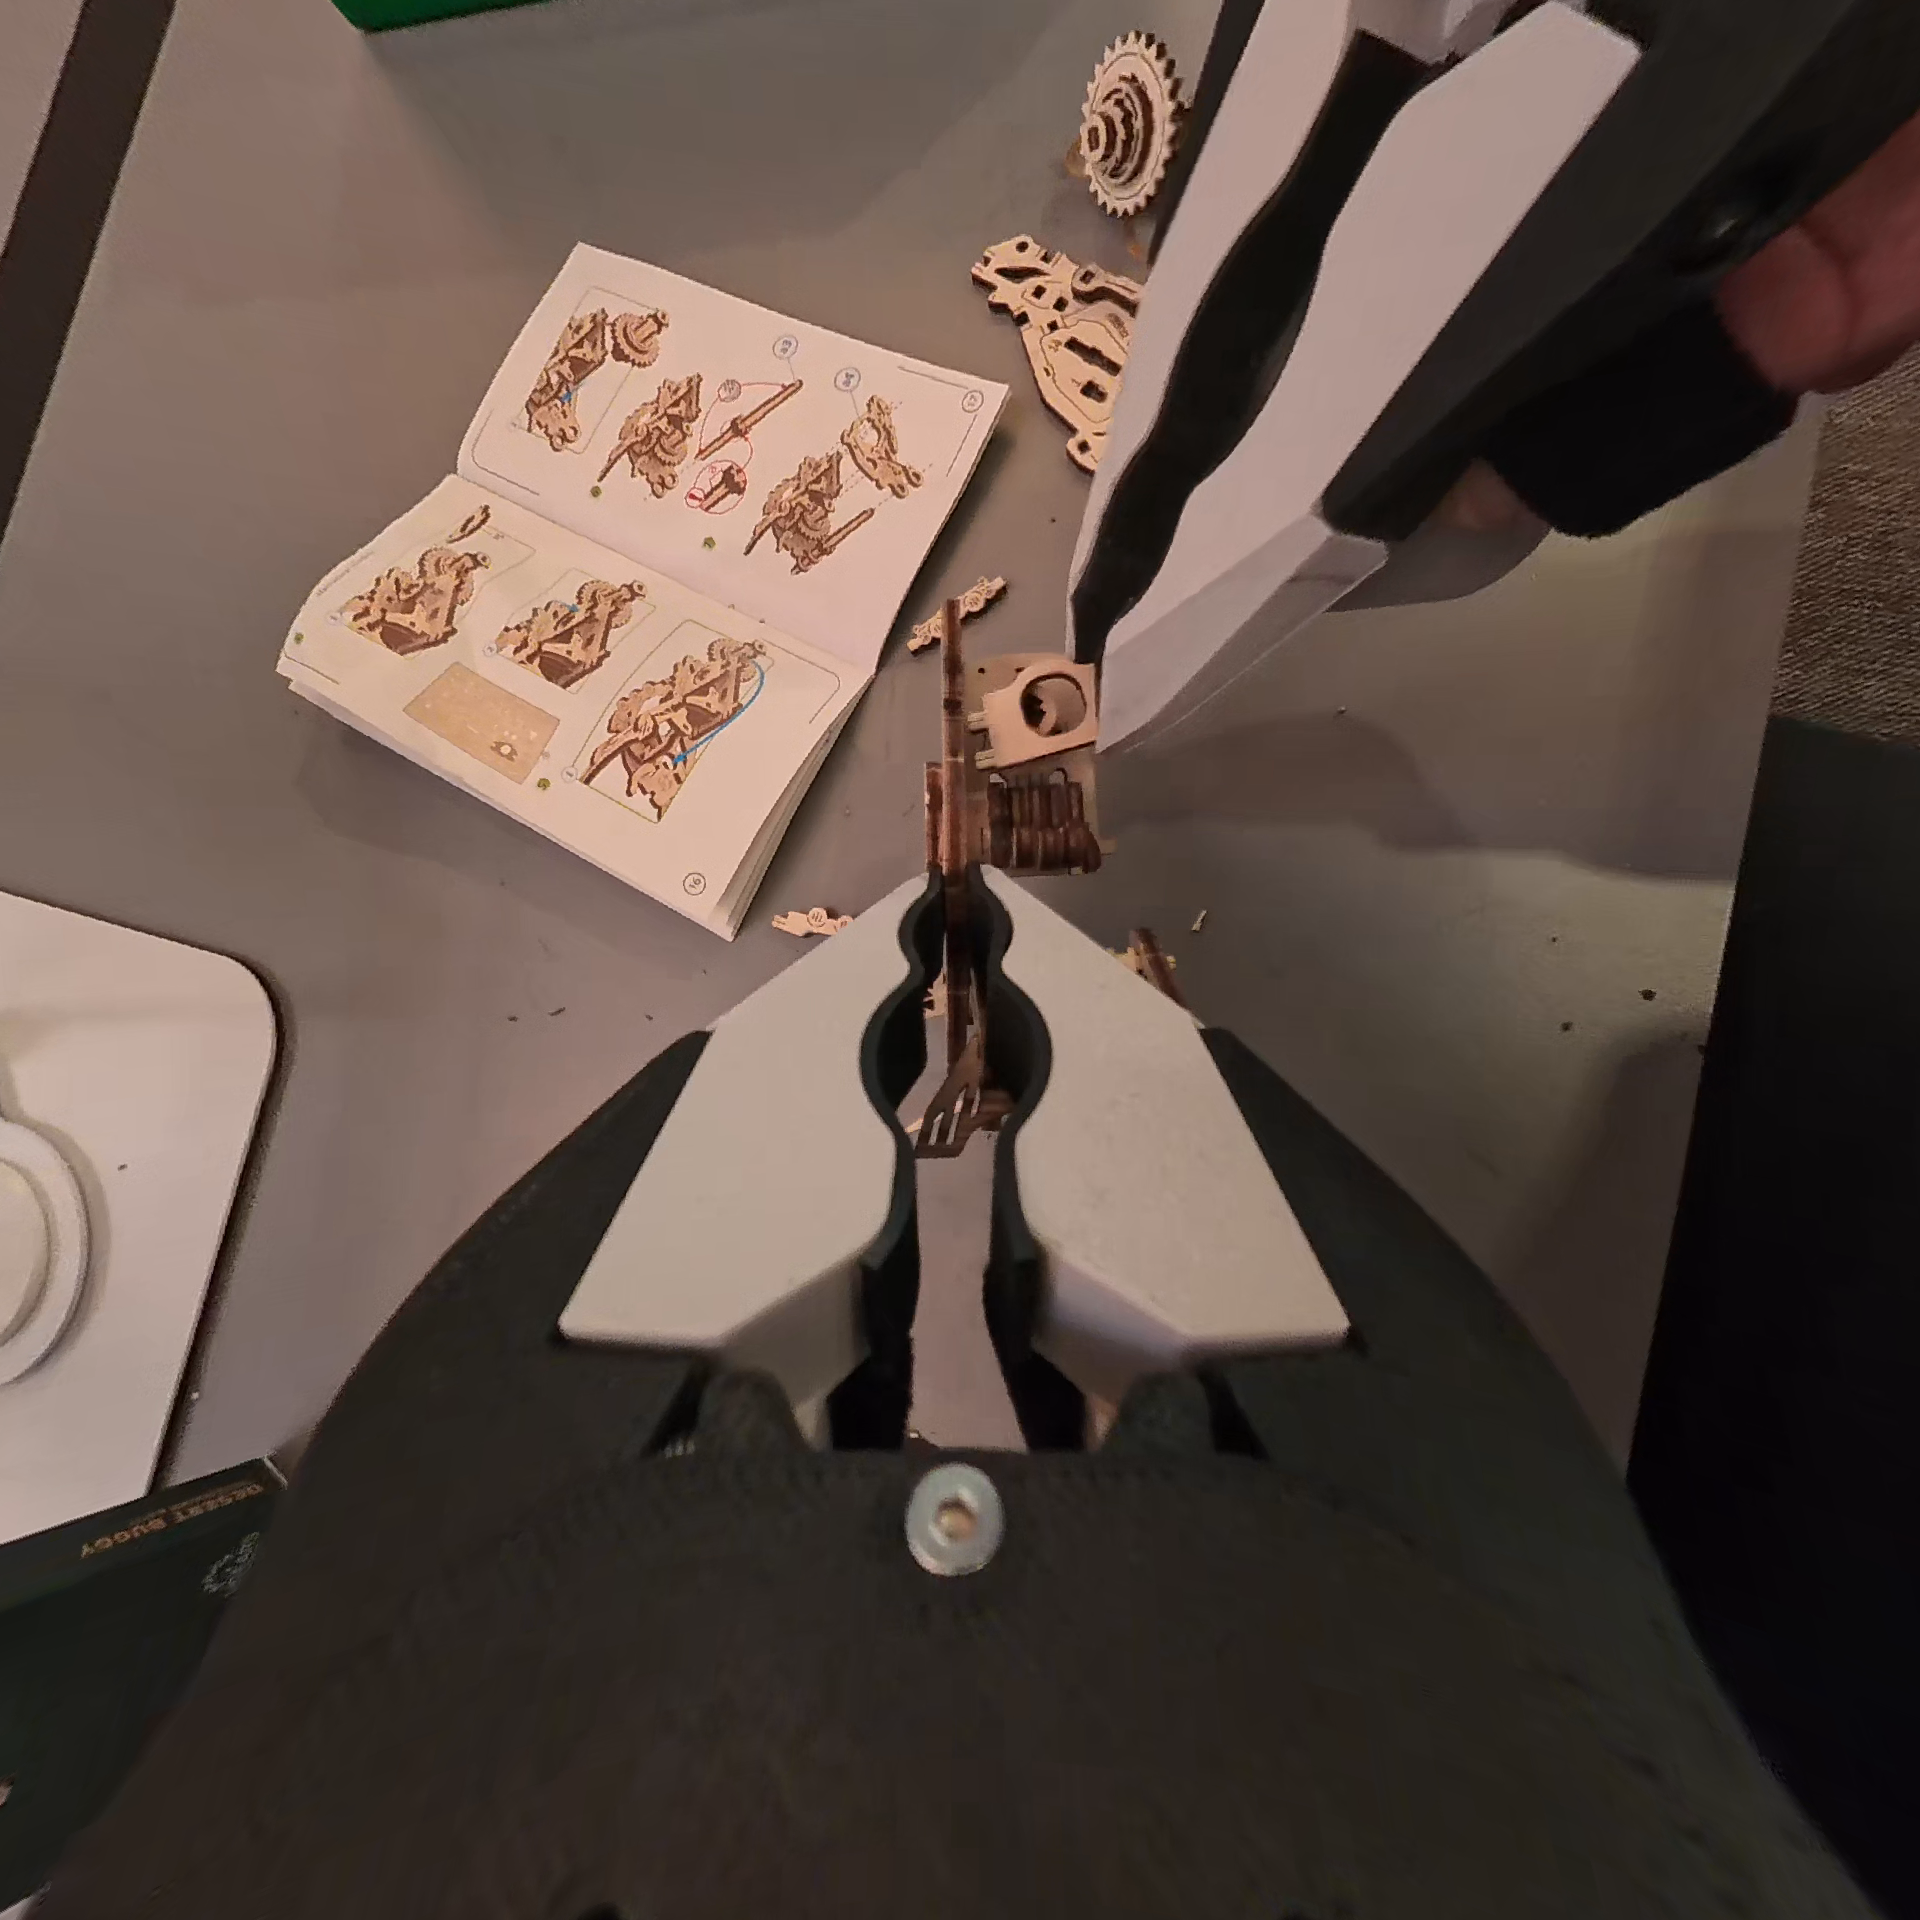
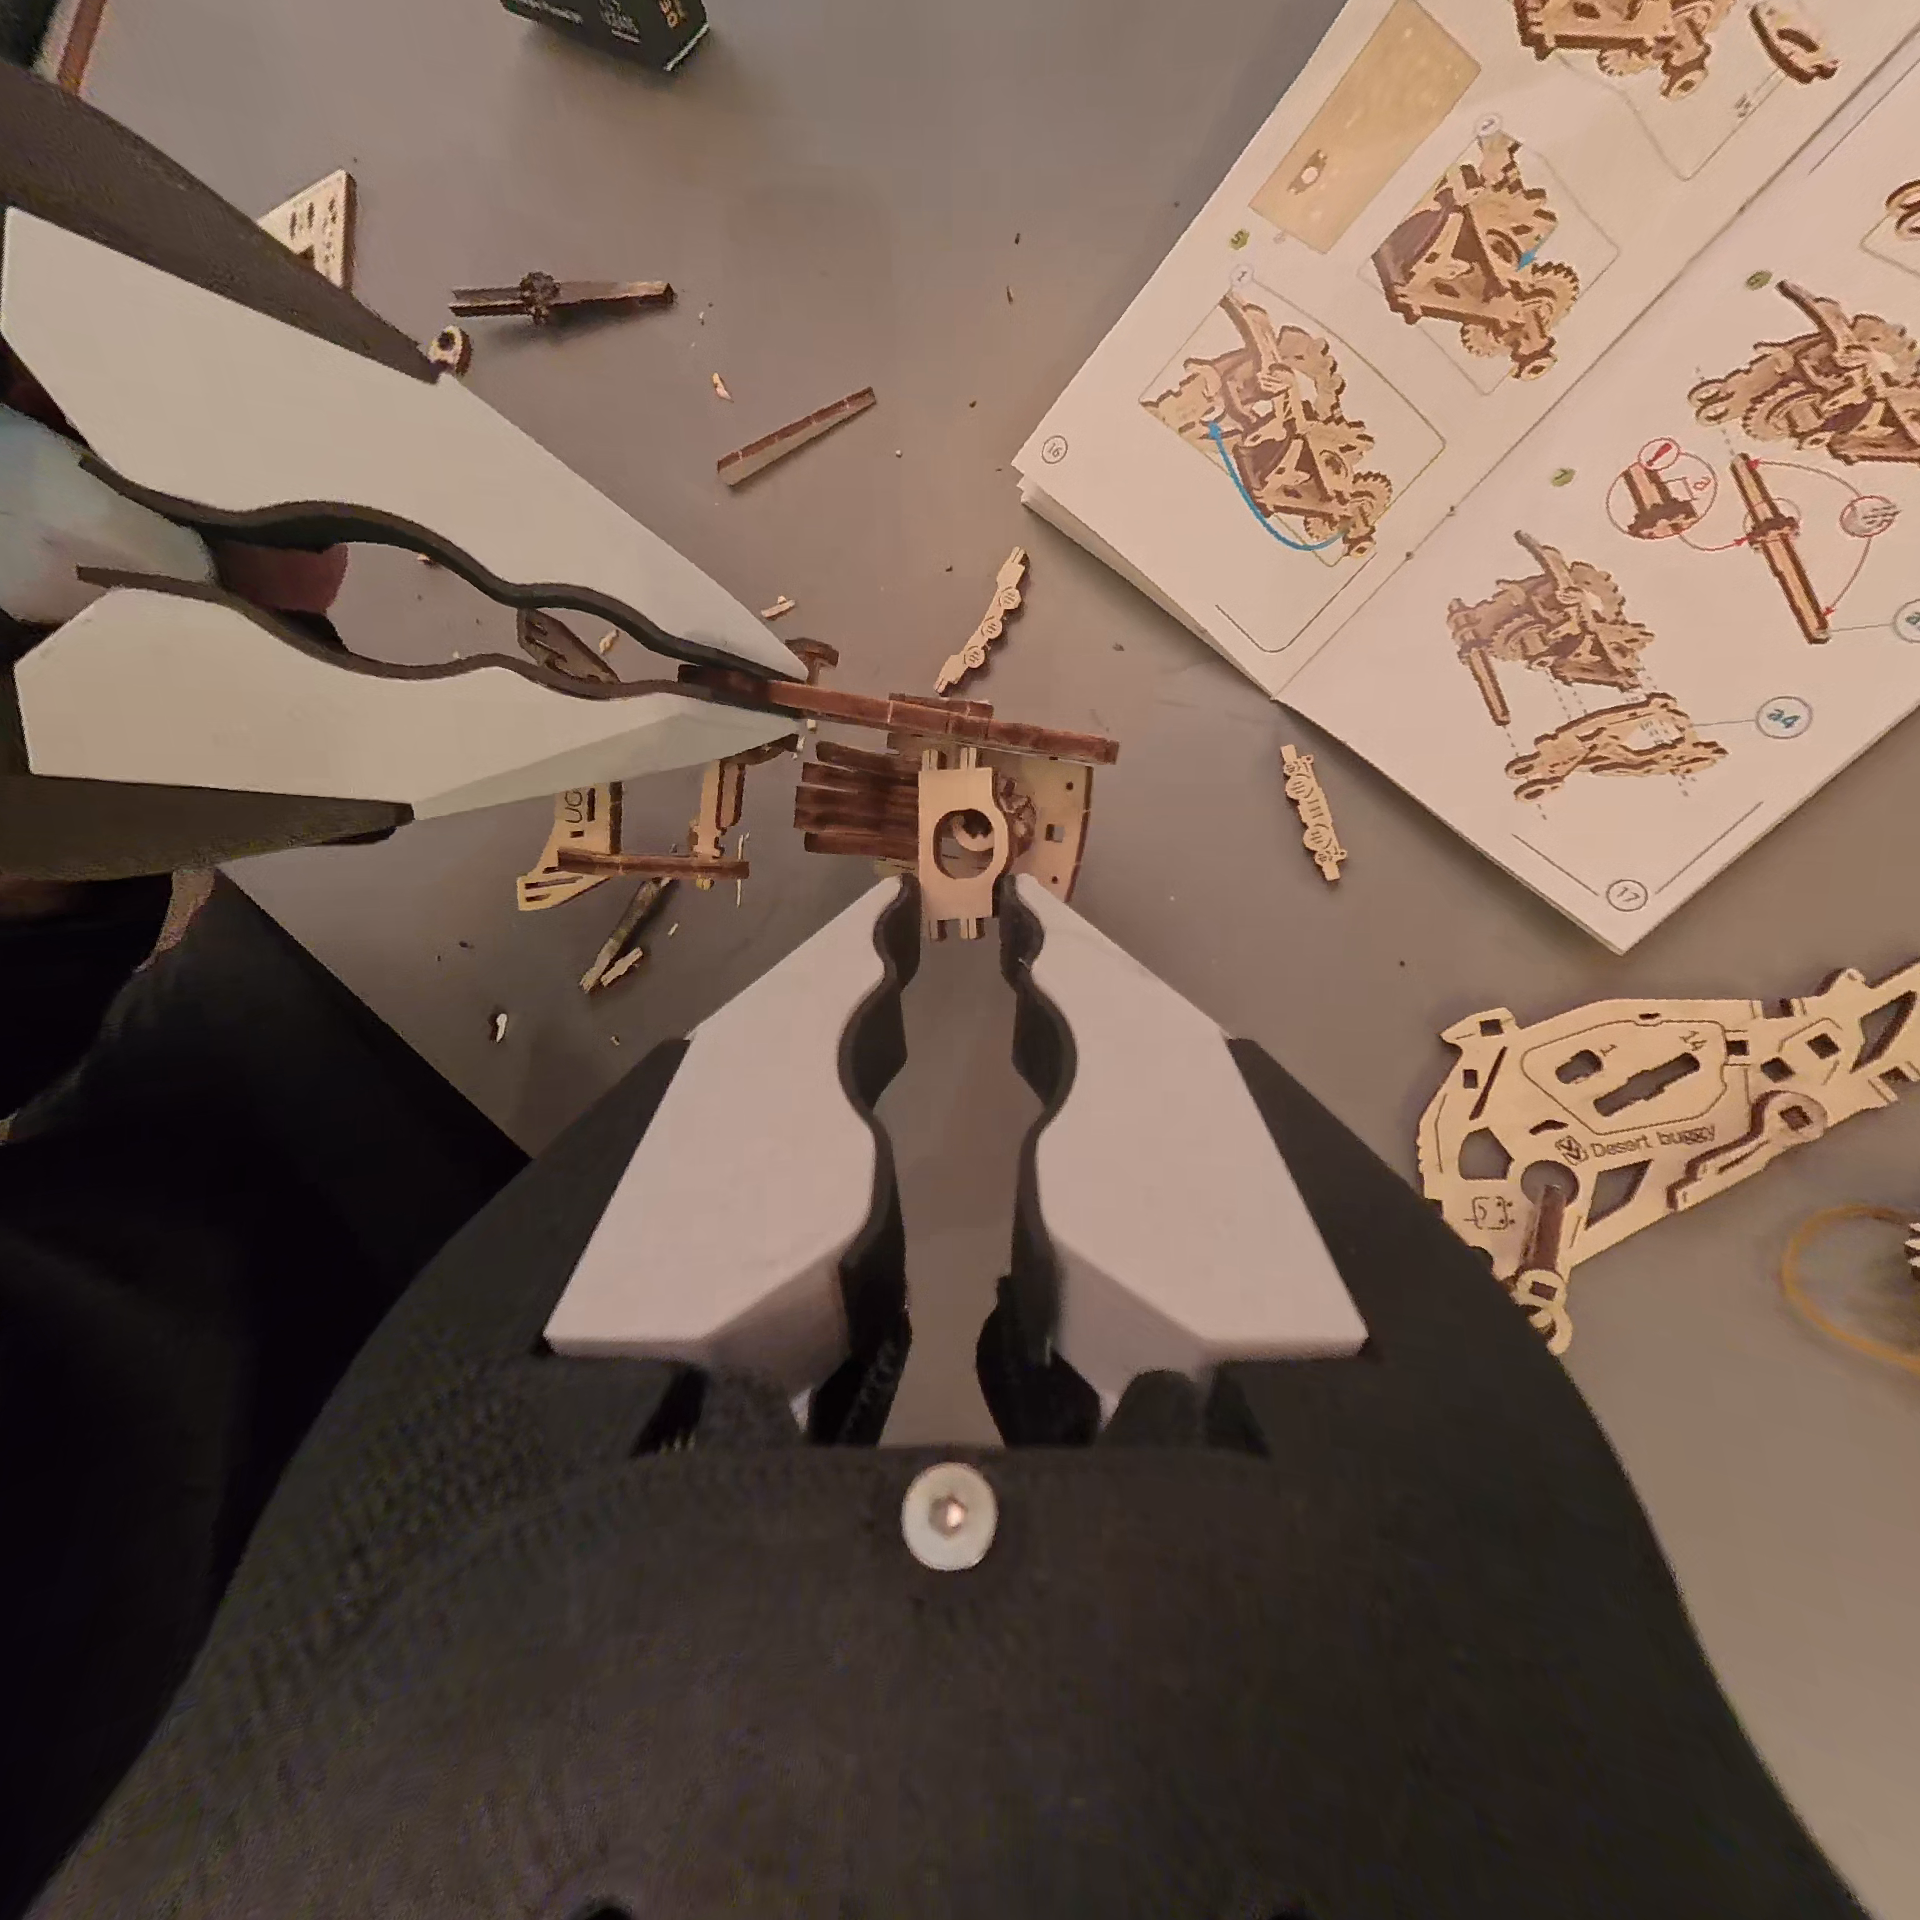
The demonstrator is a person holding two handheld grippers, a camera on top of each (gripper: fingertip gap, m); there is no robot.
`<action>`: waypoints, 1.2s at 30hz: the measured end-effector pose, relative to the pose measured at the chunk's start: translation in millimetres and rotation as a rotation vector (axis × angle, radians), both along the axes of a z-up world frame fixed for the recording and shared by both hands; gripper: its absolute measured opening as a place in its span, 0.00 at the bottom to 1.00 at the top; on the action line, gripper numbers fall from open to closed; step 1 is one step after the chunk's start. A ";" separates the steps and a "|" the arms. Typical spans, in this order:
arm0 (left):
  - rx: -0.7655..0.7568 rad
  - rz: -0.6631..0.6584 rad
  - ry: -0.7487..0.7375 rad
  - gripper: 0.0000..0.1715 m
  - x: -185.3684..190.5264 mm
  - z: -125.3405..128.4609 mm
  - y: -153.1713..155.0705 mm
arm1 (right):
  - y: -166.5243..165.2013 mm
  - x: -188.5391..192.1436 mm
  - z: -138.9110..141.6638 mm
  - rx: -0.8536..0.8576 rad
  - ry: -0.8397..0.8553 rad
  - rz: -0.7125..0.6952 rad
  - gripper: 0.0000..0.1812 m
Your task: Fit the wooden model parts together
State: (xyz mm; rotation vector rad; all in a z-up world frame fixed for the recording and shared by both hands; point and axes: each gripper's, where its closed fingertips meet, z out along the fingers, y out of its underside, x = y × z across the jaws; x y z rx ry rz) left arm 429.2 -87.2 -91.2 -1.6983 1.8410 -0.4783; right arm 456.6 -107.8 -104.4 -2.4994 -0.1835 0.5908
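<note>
My left gripper (image 1: 954,883) is shut on a thin wooden plate (image 1: 951,769) held on edge above the grey table. A stack of dark wooden discs (image 1: 1044,831) is fixed to its right side. My right gripper (image 1: 1091,649) comes in from the upper right, shut on a small pale bracket with a round hole (image 1: 1044,707) that touches the plate just above the discs. In the right wrist view the right gripper (image 2: 958,896) pinches the bracket (image 2: 961,836) by its lower tabs. There the left gripper (image 2: 800,707) enters from the left and holds the plate (image 2: 987,727) by its end.
An open instruction booklet (image 1: 644,582) lies on the table (image 1: 312,260) and also shows in the right wrist view (image 2: 1558,468). Nearby are a wooden gear (image 1: 1127,125), a flat cut-out side panel (image 2: 1662,1122), a rubber band (image 2: 1839,1288), loose wooden pieces (image 2: 623,831) and a dark box (image 1: 125,1558). Tip to tip, the grippers are about 4 cm apart. My right tips are roughly 15 cm from the rubber band (image 2: 1839,1288).
</note>
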 end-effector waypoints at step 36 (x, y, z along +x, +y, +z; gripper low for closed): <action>0.154 0.022 -0.063 0.00 15.4 22.7 9.2 | 7.5 14.1 16.8 0.038 -0.045 -0.035 0.06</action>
